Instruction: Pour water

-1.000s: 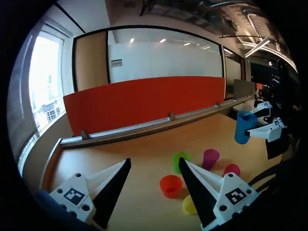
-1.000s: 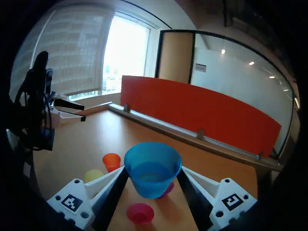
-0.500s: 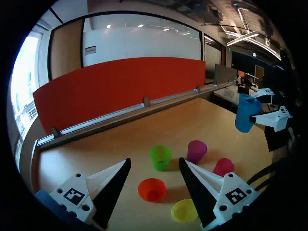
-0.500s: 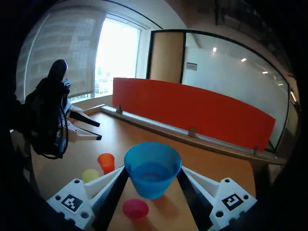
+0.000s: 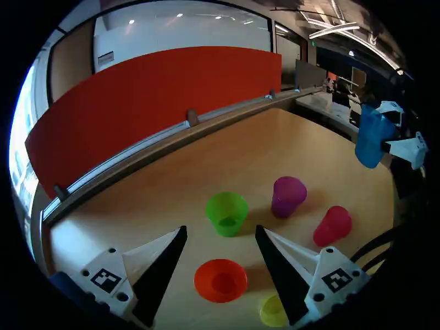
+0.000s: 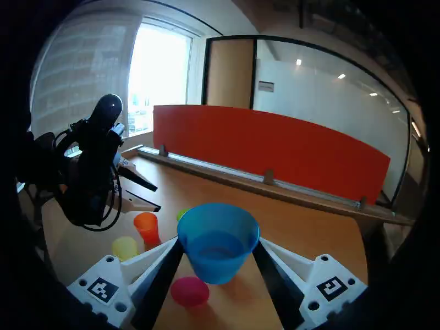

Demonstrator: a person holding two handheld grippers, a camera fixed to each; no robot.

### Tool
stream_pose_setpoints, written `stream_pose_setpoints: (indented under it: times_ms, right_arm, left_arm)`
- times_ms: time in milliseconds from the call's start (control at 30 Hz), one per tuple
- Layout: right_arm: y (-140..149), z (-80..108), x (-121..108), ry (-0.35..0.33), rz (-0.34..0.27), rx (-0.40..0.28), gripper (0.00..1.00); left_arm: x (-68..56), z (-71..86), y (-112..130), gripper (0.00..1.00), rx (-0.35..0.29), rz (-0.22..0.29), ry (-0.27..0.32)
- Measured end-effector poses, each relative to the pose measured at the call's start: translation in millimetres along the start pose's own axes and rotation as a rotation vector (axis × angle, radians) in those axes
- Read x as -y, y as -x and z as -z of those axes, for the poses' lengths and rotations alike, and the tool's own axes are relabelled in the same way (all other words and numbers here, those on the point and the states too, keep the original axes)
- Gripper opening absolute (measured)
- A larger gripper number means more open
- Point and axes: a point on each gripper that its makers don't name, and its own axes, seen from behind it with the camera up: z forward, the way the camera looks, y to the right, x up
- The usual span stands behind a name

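My right gripper (image 6: 218,242) is shut on a blue cup (image 6: 218,261) with water in it, held upright above the wooden table (image 6: 308,242). In the left gripper view that blue cup (image 5: 369,142) hangs at the far right in the right gripper (image 5: 383,127). My left gripper (image 5: 220,231) is open with nothing between its fingers, low over the table just short of a green cup (image 5: 226,213) and above an orange cup (image 5: 221,279). Purple (image 5: 288,196), pink (image 5: 333,225) and yellow (image 5: 273,311) cups stand nearby. The right gripper view shows the left gripper (image 6: 157,199) beside the orange cup (image 6: 146,226).
A red divider panel (image 5: 154,93) on a rail runs along the table's far edge. In the right gripper view a black-gloved hand (image 6: 91,170) holds the left gripper, with the yellow cup (image 6: 125,247) and pink cup (image 6: 189,290) below. A bright window (image 6: 159,77) lies behind.
My left gripper has tipped down and moved in over the cups, which now look larger and nearer. The right gripper still holds the blue cup level, drifting slightly.
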Motion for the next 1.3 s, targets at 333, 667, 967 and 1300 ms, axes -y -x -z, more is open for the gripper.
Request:
stream_pose_setpoints:
  times_ms: [333,667,967,1300]
  right_arm:
    - [9,-5.9,-7,0.011,-0.025,0.017,0.89]
    - [19,-12.7,-13,0.011,-0.041,0.027,0.89]
    - [26,-15.8,-18,0.013,-0.053,0.033,0.89]
    - [31,-18.3,-23,0.018,-0.062,0.037,0.89]
  left_arm:
    - [2.9,-37.4,7,0.92,0.097,-0.056,0.064]
    - [0.8,-62.5,19,0.92,0.197,-0.124,0.102]
    - [-7.0,-78.0,24,0.92,0.243,-0.151,0.135]
    - [-12.0,-93.7,26,0.92,0.265,-0.163,0.142]
